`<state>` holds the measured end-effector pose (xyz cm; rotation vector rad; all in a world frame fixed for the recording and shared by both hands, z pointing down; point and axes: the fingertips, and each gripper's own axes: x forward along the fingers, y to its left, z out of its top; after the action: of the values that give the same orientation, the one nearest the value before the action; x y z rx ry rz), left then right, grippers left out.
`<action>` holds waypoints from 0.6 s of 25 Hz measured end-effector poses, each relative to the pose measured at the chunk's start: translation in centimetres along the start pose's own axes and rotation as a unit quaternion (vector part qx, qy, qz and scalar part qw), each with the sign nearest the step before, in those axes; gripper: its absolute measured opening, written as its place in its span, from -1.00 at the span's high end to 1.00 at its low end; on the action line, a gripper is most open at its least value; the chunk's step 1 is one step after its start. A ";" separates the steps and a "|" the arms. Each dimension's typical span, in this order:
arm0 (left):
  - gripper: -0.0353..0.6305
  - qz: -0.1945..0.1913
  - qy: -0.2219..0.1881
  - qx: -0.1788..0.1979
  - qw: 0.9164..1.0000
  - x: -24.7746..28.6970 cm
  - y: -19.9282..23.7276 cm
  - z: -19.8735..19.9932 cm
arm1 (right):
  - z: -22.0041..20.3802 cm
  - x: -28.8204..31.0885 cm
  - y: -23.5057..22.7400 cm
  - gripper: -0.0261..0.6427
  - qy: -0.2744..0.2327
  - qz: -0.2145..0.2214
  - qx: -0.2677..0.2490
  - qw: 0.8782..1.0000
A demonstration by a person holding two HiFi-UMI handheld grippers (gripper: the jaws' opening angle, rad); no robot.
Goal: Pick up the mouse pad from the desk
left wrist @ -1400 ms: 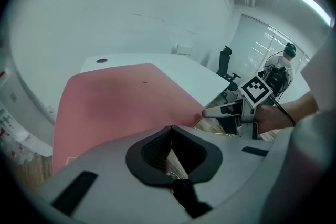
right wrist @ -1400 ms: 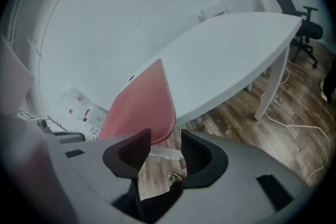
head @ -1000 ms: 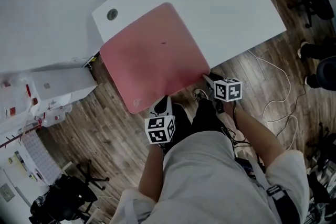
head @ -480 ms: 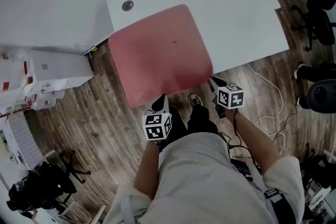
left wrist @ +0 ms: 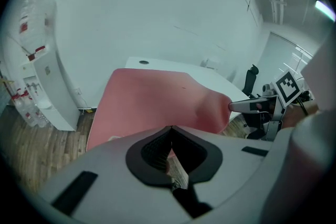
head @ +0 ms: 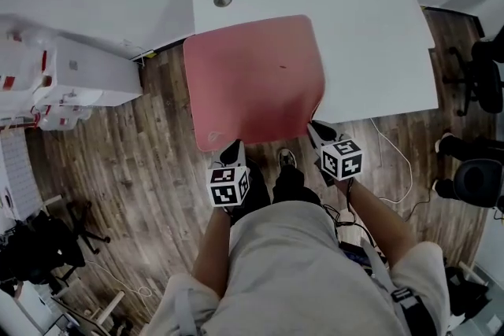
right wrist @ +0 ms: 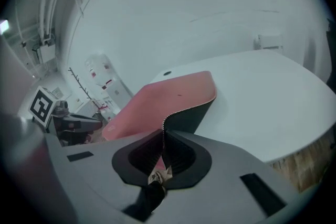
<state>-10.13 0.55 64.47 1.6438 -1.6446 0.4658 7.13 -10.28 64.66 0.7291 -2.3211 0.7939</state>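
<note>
One pink mouse pad [head: 252,79] lies on the single white table [head: 370,35], its near edge hanging past the table's front over the wooden floor. It stretches away from both grippers, which sit at that near edge, one at each corner, so neither hand is closer. The left gripper [head: 234,147] is pressed together on the near-left corner, with the pink edge running into its jaws. The right gripper [head: 316,128] has just been closing its jaws with the near-right corner between them and now pinches it. That corner is curled up enough to show the pad's black underside, while the far part rests flat, so lifting likely means raising both corners together.
</note>
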 end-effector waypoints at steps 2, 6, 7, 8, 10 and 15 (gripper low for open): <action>0.86 0.006 -0.003 -0.008 1.000 -0.2 0.4 0.0 | 0.7 0.5 1.2 0.78 0.001 0.011 -0.031 0.999; 0.86 0.021 -0.012 -0.026 0.999 -0.7 1.8 0.0 | 2.5 1.8 4.2 0.78 0.000 0.038 -0.085 0.996; 0.86 0.025 -0.014 -0.032 0.999 -0.9 2.2 0.0 | 2.9 2.1 4.8 0.78 -0.001 0.045 -0.096 0.994; 0.86 0.030 -0.016 -0.037 0.999 -1.1 2.6 -0.1 | 3.3 2.4 5.4 0.78 -0.001 0.051 -0.105 0.993; 0.86 0.040 -0.020 -0.048 0.998 -1.6 3.5 -0.3 | 3.8 3.0 6.4 0.78 0.000 0.061 -0.119 0.991; 0.86 0.064 -0.029 -0.077 0.995 -2.8 6.2 -0.9 | 4.5 4.8 8.7 0.78 0.008 0.082 -0.145 0.986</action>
<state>-16.16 3.80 64.54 1.4580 -1.7892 0.3480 -3.27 -8.90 61.70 0.4076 -2.4352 0.5100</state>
